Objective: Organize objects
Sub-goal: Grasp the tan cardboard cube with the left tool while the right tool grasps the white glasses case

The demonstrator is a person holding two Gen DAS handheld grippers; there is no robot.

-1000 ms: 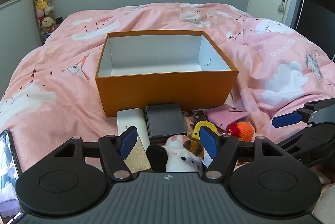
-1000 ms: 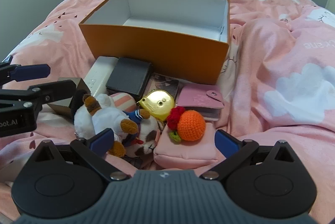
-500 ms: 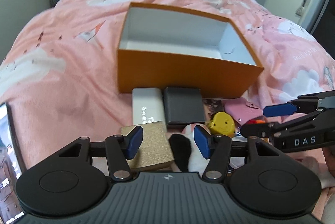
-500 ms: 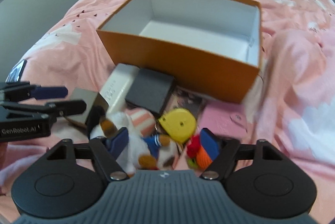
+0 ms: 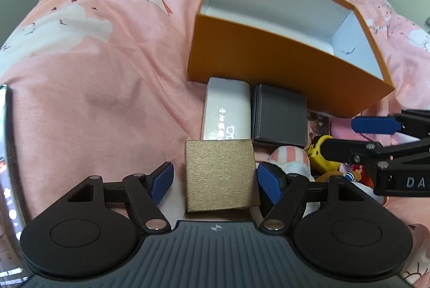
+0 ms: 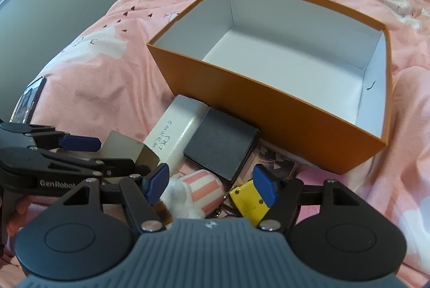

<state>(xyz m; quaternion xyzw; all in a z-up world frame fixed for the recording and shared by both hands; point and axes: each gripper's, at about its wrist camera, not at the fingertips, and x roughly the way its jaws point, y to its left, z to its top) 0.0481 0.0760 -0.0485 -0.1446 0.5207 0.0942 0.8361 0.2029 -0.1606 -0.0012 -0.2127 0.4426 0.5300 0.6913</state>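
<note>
Left gripper now lower, over the gold box, jaws opening, pads astride it with gaps either side. Right gripper narrower than a second ago, spread around the plush, one pad at the yellow tape. Beyond: white case, black box, empty orange box on the pink duvet, closer in view than before.

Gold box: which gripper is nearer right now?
Left. The left gripper straddles the gold box, its fingers opening, the pads not pressing it. The right gripper sits off to the side over the striped plush and yellow tape measure.
</note>
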